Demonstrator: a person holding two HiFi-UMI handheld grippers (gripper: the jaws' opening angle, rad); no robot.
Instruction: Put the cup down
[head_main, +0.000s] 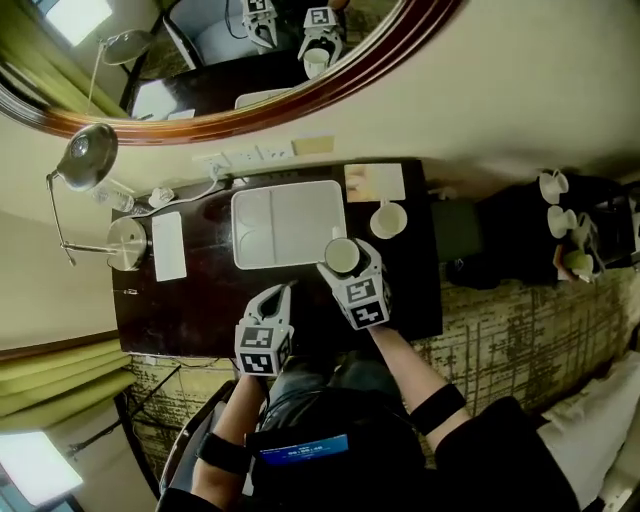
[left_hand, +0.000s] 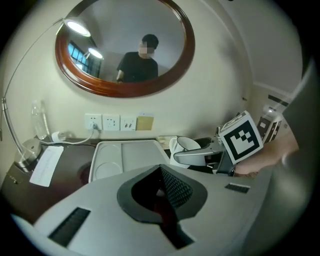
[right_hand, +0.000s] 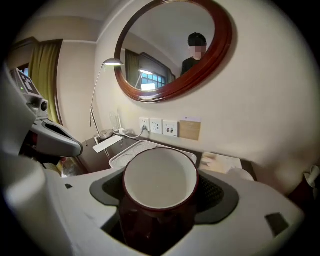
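Observation:
A dark red cup with a white inside (head_main: 342, 256) (right_hand: 160, 180) sits upright between the pads of my right gripper (head_main: 344, 264) (right_hand: 161, 207), which is shut on it. It hangs over the dark desk (head_main: 200, 310), at the front right corner of the white tray (head_main: 290, 225) (left_hand: 125, 155). My left gripper (head_main: 280, 293) (left_hand: 162, 196) is shut with nothing in it, over the desk's front part to the left of the right gripper. In the left gripper view the right gripper (left_hand: 200, 156) shows at the right, in front of a white cup (left_hand: 187, 144).
A white cup (head_main: 388, 220) stands on the desk just right of the tray, with a paper pad (head_main: 375, 182) behind it. A desk lamp (head_main: 88, 155) and a white card (head_main: 168, 245) are at the left. Wall sockets (head_main: 245, 155) and a round mirror (head_main: 380, 60) are behind. More white cups (head_main: 555, 200) sit on a side shelf.

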